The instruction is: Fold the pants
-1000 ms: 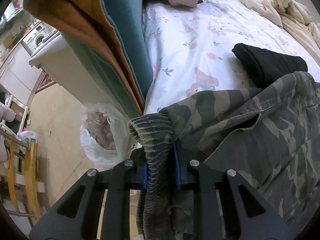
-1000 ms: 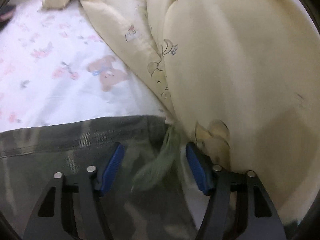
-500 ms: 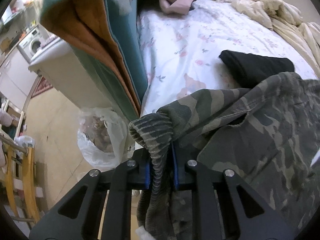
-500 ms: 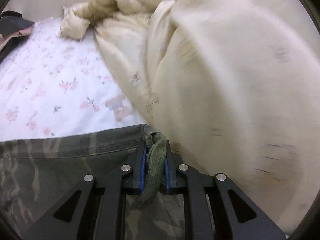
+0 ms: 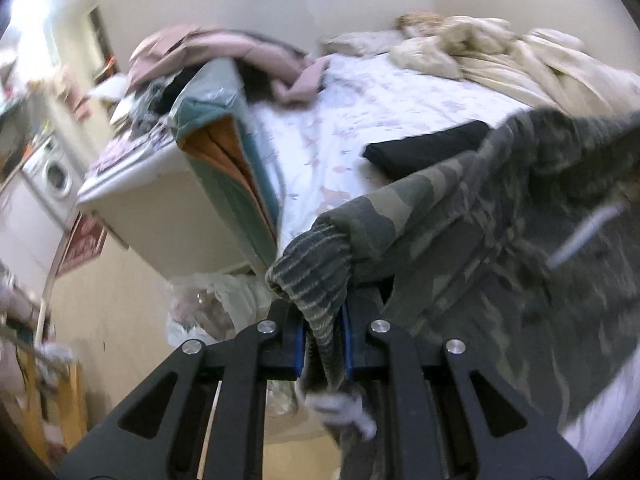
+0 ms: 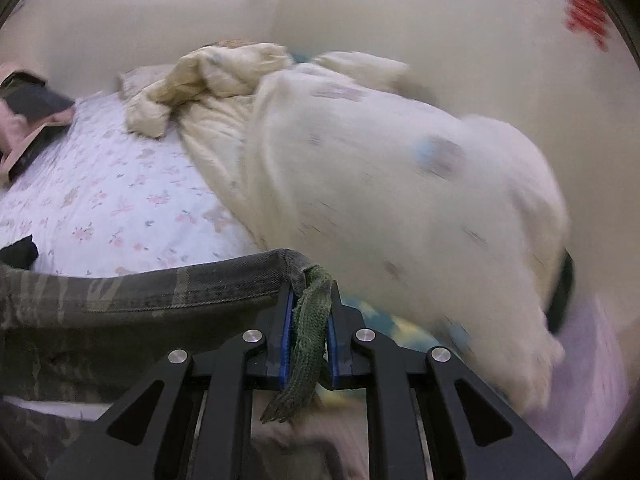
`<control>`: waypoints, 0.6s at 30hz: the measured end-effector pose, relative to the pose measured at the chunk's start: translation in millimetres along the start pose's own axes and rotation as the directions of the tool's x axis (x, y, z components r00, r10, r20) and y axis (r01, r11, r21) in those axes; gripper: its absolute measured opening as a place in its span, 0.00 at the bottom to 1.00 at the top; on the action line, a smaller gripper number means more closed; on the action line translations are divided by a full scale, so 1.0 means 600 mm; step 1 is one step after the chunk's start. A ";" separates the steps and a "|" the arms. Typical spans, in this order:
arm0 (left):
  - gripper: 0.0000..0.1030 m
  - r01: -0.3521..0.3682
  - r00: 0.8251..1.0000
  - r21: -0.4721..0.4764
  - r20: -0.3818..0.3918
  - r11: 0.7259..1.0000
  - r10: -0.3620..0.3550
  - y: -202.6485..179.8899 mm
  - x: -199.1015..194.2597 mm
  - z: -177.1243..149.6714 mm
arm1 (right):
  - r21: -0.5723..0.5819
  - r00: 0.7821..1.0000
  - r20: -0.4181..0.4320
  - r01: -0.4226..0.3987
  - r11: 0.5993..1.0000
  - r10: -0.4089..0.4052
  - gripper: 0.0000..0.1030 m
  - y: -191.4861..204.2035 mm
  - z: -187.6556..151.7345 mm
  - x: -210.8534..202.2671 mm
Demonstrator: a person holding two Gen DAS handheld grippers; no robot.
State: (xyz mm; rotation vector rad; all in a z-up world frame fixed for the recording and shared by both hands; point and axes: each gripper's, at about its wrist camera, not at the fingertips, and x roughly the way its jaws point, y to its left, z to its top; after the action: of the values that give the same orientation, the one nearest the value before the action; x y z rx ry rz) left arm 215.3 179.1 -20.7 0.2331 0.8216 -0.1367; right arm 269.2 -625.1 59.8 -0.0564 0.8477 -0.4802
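While both wrist cameras look down over the same bed, each catches things the other misses.

Left view only: a folded teal and orange blanket standing on edge at 10 o'clock beside the bed, a white washing machine at 9 o'clock, a crumpled white plastic bag on the floor at 7 o'clock, and a flat black folded garment lying on the sheet at 2 o'clock.

Right view only: a big cream quilt with faint prints, blurred, filling the 1 to 4 o'clock side, and red wall decorations at 1 o'clock.

Both views: the white floral bed sheet and a heap of pink clothing at its far end.

Camouflage pants: lifted and stretched between the two tools above the near part of the bed, the cloth running toward 3 o'clock in the left view and toward 9 o'clock in the right.

Left gripper: clamped tight on the striped ribbed cuff of the pants, which bulges above the blue pads.

Right gripper: pinching a green knitted strip at the pants' corner, its loose end hanging toward 6 o'clock.

Pose: both tools tilt downward toward the mattress, fingers pointing to 12 o'clock.
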 end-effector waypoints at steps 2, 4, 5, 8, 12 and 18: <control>0.11 0.038 0.999 0.050 -0.003 0.998 -0.038 -0.005 -0.022 -0.026 | 0.035 0.997 -0.059 0.056 0.998 -0.054 0.13 -0.028 -0.038 -0.017; 0.10 0.071 0.997 0.103 -0.021 0.992 -0.069 -0.009 -0.040 -0.053 | 0.070 0.989 -0.115 0.103 0.992 -0.094 0.13 -0.052 -0.067 -0.025; 0.10 0.091 0.996 0.134 -0.032 0.987 -0.088 -0.011 -0.051 -0.068 | 0.097 0.982 -0.150 0.128 0.987 -0.113 0.13 -0.067 -0.085 -0.032; 0.09 0.128 0.992 0.240 -0.050 0.962 -0.120 -0.019 -0.082 -0.112 | 0.113 0.952 -0.250 0.209 0.971 -0.176 0.13 -0.097 -0.139 -0.050; 0.09 0.217 0.975 0.343 -0.117 0.914 -0.188 -0.028 -0.099 -0.172 | -0.073 0.833 -0.462 0.307 0.949 -0.305 0.13 -0.100 -0.228 -0.025; 0.13 0.316 0.934 0.434 -0.300 0.843 -0.196 -0.046 -0.070 -0.241 | -0.153 0.620 -0.738 0.230 0.961 -0.267 0.18 -0.105 -0.331 0.048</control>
State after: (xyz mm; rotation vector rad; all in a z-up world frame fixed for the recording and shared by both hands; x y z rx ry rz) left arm 78.8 190.7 -88.8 0.6161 1.0584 -0.5815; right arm 115.6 -665.9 -78.4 -0.0107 1.7028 -0.7711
